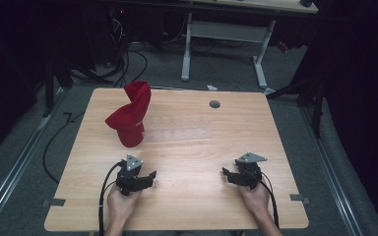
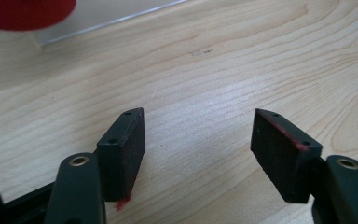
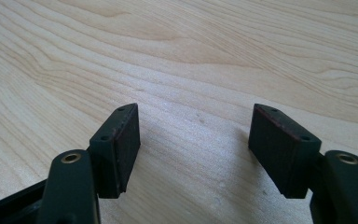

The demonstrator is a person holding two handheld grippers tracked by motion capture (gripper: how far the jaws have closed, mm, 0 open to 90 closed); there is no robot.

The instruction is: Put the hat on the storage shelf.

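A red cloth [image 1: 129, 115], twisted and standing upright, sits at the back left of the wooden table [image 1: 192, 206], at the end of a clear plastic sheet [image 1: 177, 130]. My left gripper [image 1: 150, 175] rests low over the table, nearer me than the cloth, with its jaws open and only bare wood between them. In the left gripper view, the left gripper [image 2: 198, 135] has red lint on its pads, and the red cloth [image 2: 23, 11] and the clear sheet's edge [image 2: 112, 21] lie ahead at the top left. My right gripper [image 1: 226, 173] [image 3: 193, 130] is open over bare wood at the front right.
A grey round grommet [image 1: 214, 104] is set in the table near its far edge. Beyond the table stands another desk with white legs [image 1: 261, 59], and cables [image 1: 123, 64] lie on the floor at the back left. Tape patches mark the table's front corners.
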